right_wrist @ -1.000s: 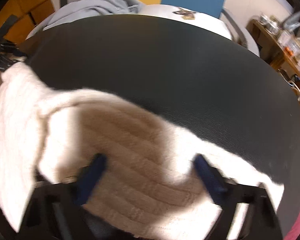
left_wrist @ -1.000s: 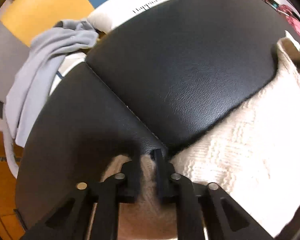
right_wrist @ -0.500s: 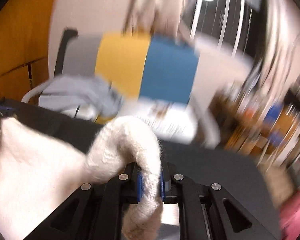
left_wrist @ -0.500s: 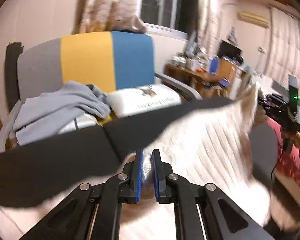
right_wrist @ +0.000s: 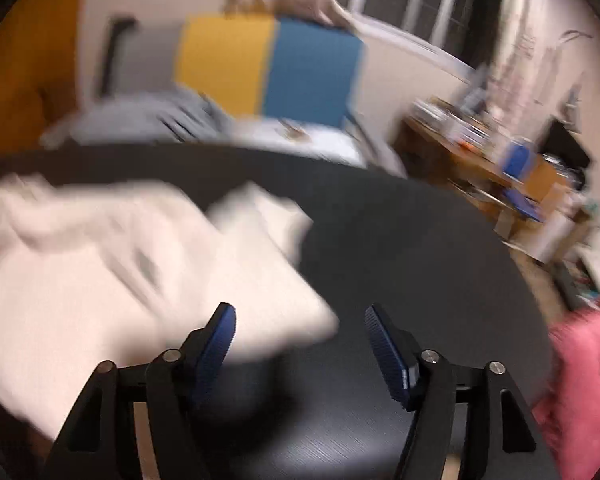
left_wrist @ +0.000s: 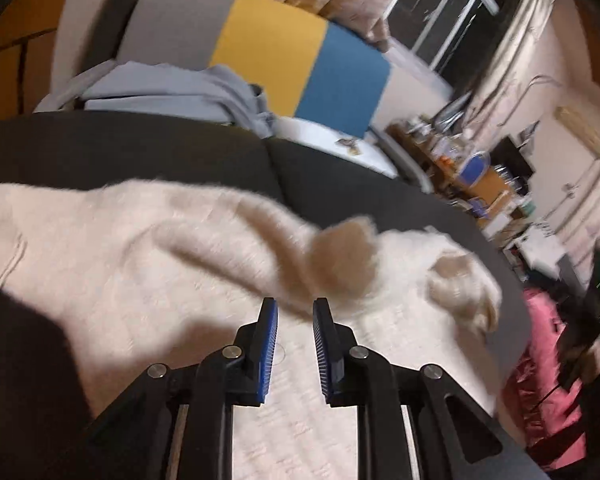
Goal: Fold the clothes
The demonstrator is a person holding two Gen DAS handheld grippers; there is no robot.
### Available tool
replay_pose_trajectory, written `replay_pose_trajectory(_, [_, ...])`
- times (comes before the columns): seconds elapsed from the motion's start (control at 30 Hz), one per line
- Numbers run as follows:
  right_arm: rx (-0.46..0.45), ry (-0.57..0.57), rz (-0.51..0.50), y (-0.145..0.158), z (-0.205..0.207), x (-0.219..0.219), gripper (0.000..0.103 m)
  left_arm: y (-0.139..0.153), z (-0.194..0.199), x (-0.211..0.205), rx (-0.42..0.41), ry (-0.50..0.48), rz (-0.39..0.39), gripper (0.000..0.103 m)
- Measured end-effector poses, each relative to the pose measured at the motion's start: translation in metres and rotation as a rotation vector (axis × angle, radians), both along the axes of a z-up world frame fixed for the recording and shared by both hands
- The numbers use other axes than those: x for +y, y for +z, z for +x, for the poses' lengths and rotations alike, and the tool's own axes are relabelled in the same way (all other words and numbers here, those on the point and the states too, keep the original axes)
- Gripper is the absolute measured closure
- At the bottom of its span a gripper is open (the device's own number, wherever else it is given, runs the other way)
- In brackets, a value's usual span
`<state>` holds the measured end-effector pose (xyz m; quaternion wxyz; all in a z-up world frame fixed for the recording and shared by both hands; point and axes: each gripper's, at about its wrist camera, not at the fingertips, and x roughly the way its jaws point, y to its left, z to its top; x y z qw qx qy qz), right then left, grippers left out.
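Note:
A cream knitted sweater [left_wrist: 148, 272] lies spread on the black padded surface [left_wrist: 100, 152], with a raised fold just beyond my left gripper [left_wrist: 294, 304]. The left gripper is open with a narrow gap and holds nothing, hovering over the sweater. In the right wrist view the sweater [right_wrist: 112, 280] is blurred and lies to the left. My right gripper [right_wrist: 300, 314] is wide open and empty, above the black surface [right_wrist: 400, 248] at the sweater's right edge.
A grey, yellow and blue chair [left_wrist: 284, 52] stands behind the surface with a grey garment [left_wrist: 172, 92] and a white cushion [left_wrist: 332, 144] on it. A cluttered desk [left_wrist: 480, 176] is at the right. Pink fabric [right_wrist: 580, 380] lies at the lower right.
Both grippers held the sweater lifted half a second ago. Now both have opened and let go, and the sweater has dropped onto the black surface.

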<state>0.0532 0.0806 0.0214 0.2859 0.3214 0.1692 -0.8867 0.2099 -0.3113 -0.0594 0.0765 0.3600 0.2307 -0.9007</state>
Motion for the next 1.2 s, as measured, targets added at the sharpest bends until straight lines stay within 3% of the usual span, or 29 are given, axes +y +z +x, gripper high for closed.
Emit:
replay_pose_trajectory(0.03, [-0.014, 0.077, -0.036, 0.008, -0.002, -0.021, 0.027, 0.0, 0.0, -0.001, -0.014, 0.006, -0.007, 0.086])
replay_pose_trajectory(0.1, [-0.125, 0.276, -0.101, 0.012, -0.011, -0.07, 0.027, -0.007, 0.0, -0.001, -0.039, 0.013, -0.018, 0.086])
replay_pose_trajectory(0.23, [-0.313, 0.525, -0.102, -0.006, -0.029, -0.178, 0.027, -0.013, -0.006, -0.009, -0.058, 0.031, -0.062, 0.085])
replay_pose_trajectory(0.37, [-0.416, 0.592, 0.053, -0.042, -0.045, -0.247, 0.027, -0.03, -0.021, -0.029, -0.133, 0.081, -0.104, 0.085])
replay_pose_trajectory(0.43, [-0.375, 0.579, 0.135, -0.058, -0.048, -0.252, 0.029, -0.04, -0.029, -0.037, -0.133, 0.089, -0.094, 0.085])
replay_pose_trajectory(0.5, [-0.328, 0.565, 0.208, -0.073, -0.056, -0.259, 0.031, -0.044, -0.038, -0.04, -0.129, 0.079, -0.131, 0.084])
replay_pose_trajectory(0.57, [-0.266, 0.517, 0.251, -0.081, -0.068, -0.262, 0.069, -0.045, -0.047, -0.041, -0.14, 0.066, -0.172, 0.082])
replay_pose_trajectory(0.6, [-0.218, 0.425, 0.244, -0.081, -0.085, -0.259, 0.098, -0.046, -0.053, -0.042, -0.148, 0.057, -0.2, 0.081])
replay_pose_trajectory(0.67, [-0.117, 0.242, 0.283, -0.09, -0.124, -0.249, 0.096, -0.045, -0.066, -0.048, -0.167, 0.046, -0.241, 0.081])
replay_pose_trajectory(0.73, [-0.084, 0.109, 0.366, -0.11, -0.161, -0.239, 0.096, -0.04, -0.074, -0.056, -0.19, 0.034, -0.244, 0.081])
replay_pose_trajectory(0.8, [-0.079, -0.013, 0.349, -0.111, -0.186, -0.224, 0.095, -0.029, -0.078, -0.066, -0.187, 0.005, -0.152, 0.086])
replay_pose_trajectory(0.87, [-0.1, -0.104, 0.273, -0.102, -0.204, -0.208, 0.095, -0.004, -0.073, -0.08, -0.08, -0.001, -0.079, 0.083])
replay_pose_trajectory(0.93, [-0.128, -0.017, 0.076, -0.072, -0.192, -0.196, 0.086, 0.017, -0.073, -0.101, -0.018, 0.056, -0.099, 0.083])
replay_pose_trajectory(0.97, [-0.138, 0.065, 0.031, -0.06, -0.181, -0.199, 0.082, 0.019, -0.078, -0.115, -0.028, 0.098, -0.117, 0.081])
replay_pose_trajectory(1.03, [-0.184, 0.227, -0.031, -0.042, -0.16, -0.207, 0.061, 0.017, -0.098, -0.147, -0.097, 0.16, -0.159, 0.081])
replay_pose_trajectory(1.1, [-0.258, 0.36, -0.074, -0.035, -0.143, -0.222, 0.05, 0.001, -0.124, -0.166, -0.198, 0.095, -0.172, 0.081])
replay_pose_trajectory(1.2, [-0.359, 0.491, -0.073, -0.046, -0.095, -0.246, 0.033, -0.011, -0.144, -0.157, -0.259, -0.072, -0.212, 0.078])
